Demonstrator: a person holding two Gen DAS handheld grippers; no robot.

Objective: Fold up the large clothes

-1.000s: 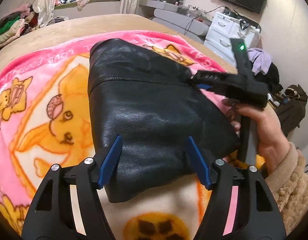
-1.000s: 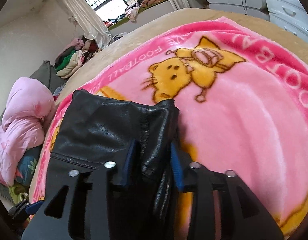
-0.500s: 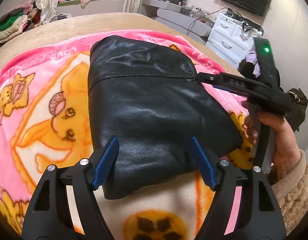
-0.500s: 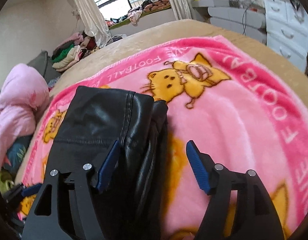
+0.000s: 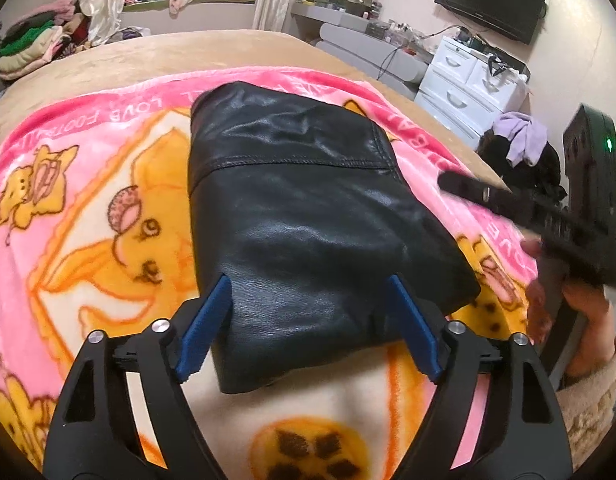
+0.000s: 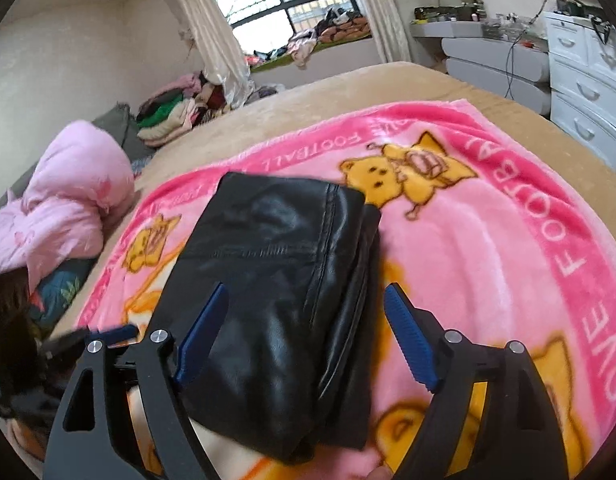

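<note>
Both tongs have just been opening: right tongs [image 6: 306,336], a second ago clamped on the jacket [image 5: 304,220], and left tongs [image 5: 308,320] now gape empty above the folded jacket on the blanket [image 5: 88,208], suggesting folding is complete.

1. Left gripper [image 5: 308,320] points downward, its blue-padded jaws spread wide and just opened further, gripping nothing.
2. Right gripper [image 6: 304,336] likewise spread wide, just opened, gripping nothing.
3. Right hand [image 5: 580,312], in a fuzzy sleeve, holds its handle.
</note>
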